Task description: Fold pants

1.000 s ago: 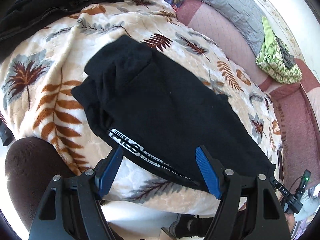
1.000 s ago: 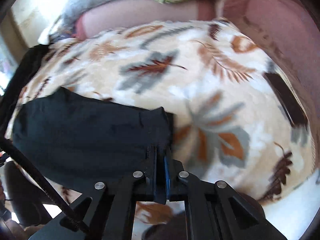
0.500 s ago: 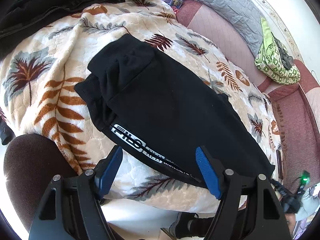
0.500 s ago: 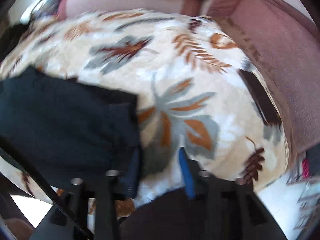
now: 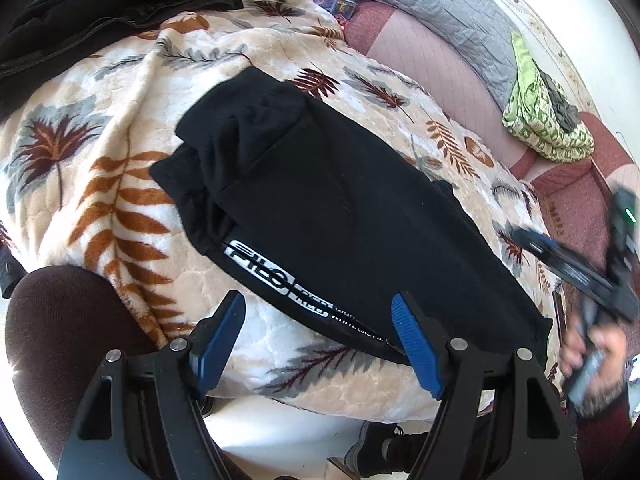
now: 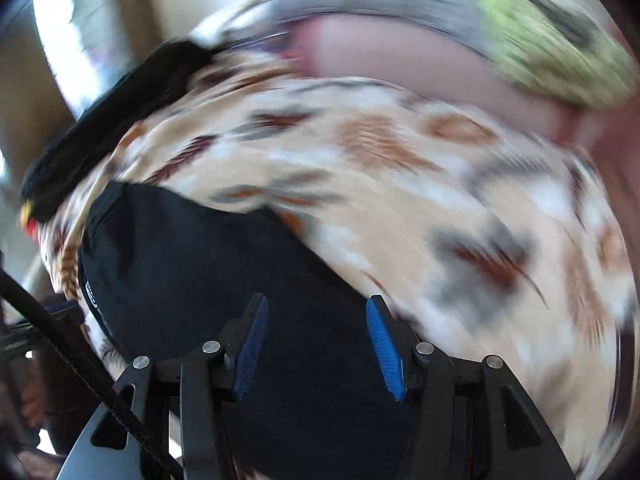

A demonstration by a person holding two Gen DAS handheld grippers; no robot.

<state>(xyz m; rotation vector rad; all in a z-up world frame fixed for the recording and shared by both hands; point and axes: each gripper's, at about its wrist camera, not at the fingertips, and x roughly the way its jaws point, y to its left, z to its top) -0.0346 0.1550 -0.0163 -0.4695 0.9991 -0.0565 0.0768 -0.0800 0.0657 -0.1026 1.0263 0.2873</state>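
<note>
Pants: black folded fleece trousers with a white printed side stripe (image 5: 340, 216) on leaf-patterned bed blanket (image 5: 100, 168), long axis far-left to near-right | left claw (image 5: 320, 340) apart, empty, over near edge | right claw (image 6: 316, 348) just opened, apparently empty, nearer right end.

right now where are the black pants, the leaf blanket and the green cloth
black pants (image 5: 340, 216), left wrist view, middle of the folded fabric
leaf blanket (image 5: 120, 216), left wrist view, orange fern print
green cloth (image 5: 540, 120), left wrist view, its patterned middle

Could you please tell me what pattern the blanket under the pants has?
Cream blanket with brown and grey leaves; left wrist view.
</note>
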